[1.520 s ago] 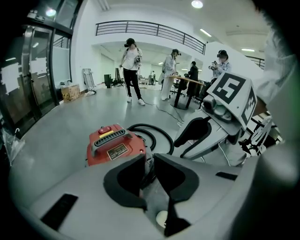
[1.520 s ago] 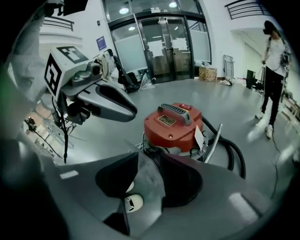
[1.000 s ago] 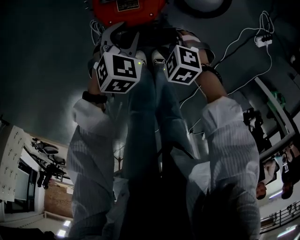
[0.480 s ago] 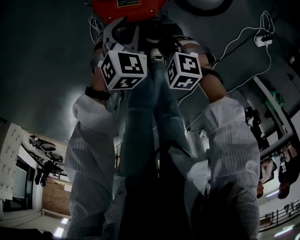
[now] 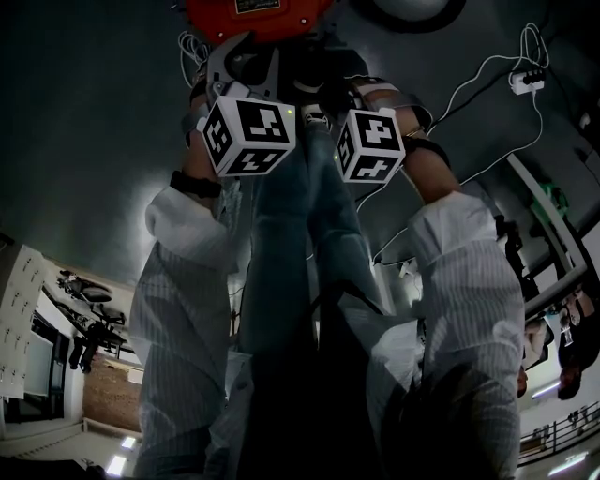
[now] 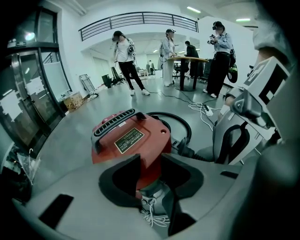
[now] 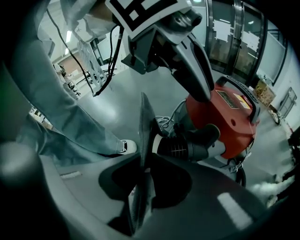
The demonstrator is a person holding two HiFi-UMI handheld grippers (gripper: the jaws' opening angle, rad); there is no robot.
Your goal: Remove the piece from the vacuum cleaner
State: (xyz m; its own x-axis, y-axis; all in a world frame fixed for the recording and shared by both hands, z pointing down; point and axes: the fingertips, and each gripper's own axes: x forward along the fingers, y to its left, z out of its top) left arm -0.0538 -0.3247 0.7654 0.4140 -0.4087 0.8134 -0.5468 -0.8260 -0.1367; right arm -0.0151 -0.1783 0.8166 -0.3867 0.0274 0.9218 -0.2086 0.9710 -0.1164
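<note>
The red vacuum cleaner sits on the grey floor, at the top edge of the head view. My left gripper has the lower edge of the red body between its black pads, which look pressed on it. A thin grey flat piece stands edge-on between the jaws of my right gripper, beside the black hose connector on the vacuum. The right jaws are opening slightly, with the pads still against the piece. The right gripper's marker cube hides its fingertips in the head view.
A black hose curls behind the vacuum. A white cable runs to a power strip on the floor. The person's jeans legs and a shoe are close by. Several people stand further off near a table.
The left gripper has moved a little right and closer in on the vacuum. The right gripper's cube has shifted slightly down and stays beside it.
</note>
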